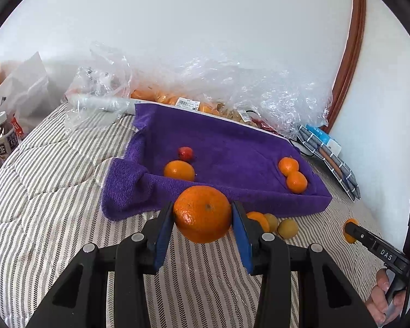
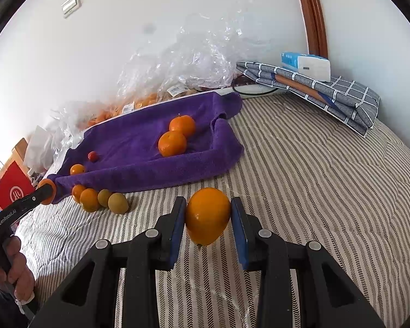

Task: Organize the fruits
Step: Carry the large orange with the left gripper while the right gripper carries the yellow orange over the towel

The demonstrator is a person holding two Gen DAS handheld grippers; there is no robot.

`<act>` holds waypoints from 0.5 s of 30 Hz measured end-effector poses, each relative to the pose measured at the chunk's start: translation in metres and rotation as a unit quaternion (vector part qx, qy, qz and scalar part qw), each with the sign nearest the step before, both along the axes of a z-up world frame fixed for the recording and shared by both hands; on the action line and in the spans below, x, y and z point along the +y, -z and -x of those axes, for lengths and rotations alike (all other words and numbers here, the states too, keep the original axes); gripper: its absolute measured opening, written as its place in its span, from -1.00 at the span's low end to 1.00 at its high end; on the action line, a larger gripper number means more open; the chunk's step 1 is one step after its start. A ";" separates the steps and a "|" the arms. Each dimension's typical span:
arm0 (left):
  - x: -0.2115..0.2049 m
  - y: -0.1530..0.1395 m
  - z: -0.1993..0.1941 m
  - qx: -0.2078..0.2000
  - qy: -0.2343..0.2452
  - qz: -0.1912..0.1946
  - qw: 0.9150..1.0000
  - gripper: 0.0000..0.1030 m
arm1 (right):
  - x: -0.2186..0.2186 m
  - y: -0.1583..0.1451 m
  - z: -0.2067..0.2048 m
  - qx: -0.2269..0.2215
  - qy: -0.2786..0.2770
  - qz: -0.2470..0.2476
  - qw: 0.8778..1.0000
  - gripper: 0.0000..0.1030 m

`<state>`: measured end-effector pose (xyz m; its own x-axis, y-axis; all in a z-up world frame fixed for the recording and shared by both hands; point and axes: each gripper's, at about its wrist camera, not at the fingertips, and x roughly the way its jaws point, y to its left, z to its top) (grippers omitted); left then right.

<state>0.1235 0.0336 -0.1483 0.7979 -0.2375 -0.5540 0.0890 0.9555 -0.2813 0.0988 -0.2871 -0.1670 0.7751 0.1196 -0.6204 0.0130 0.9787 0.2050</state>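
My left gripper [image 1: 202, 216] is shut on a large orange mandarin [image 1: 202, 213], held above the striped bed just in front of the purple-towel-lined tray [image 1: 232, 147]. My right gripper [image 2: 207, 218] is shut on a smooth orange oval fruit [image 2: 207, 216] above the bed, to the right of the tray [image 2: 139, 142]. In the tray lie two mandarins [image 2: 176, 136] at one end, and one orange [image 1: 179, 170] and a small red fruit [image 1: 185, 153] at the other. Several loose orange and yellow-green fruits [image 2: 101, 199] lie on the bed by the tray's front edge.
Clear plastic bags of fruit [image 1: 205, 87] pile against the wall behind the tray. Folded grey checked cloth with a tissue pack [image 2: 306, 65] lies at the bed's far corner. Bottles [image 1: 2, 136] and a red bag [image 2: 12, 188] stand past the left edge. Striped bedding [image 2: 314, 177] extends to the right.
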 end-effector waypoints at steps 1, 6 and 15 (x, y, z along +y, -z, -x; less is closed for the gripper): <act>0.002 0.000 0.000 -0.001 -0.005 0.001 1.000 -0.22 | 0.000 0.000 0.000 -0.001 -0.001 -0.002 1.000 -0.36; 0.006 -0.002 0.002 -0.006 -0.026 0.004 1.000 -0.22 | 0.000 0.000 0.000 0.001 -0.001 0.000 1.000 -0.36; 0.005 -0.004 0.006 -0.018 -0.032 -0.011 0.999 -0.22 | 0.014 -0.005 -0.001 0.004 -0.020 -0.016 1.000 -0.36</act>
<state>0.1176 0.0383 -0.1443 0.8309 -0.1725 -0.5290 0.0365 0.9655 -0.2577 0.1002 -0.2727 -0.1621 0.7641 0.1698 -0.6224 -0.0235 0.9714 0.2362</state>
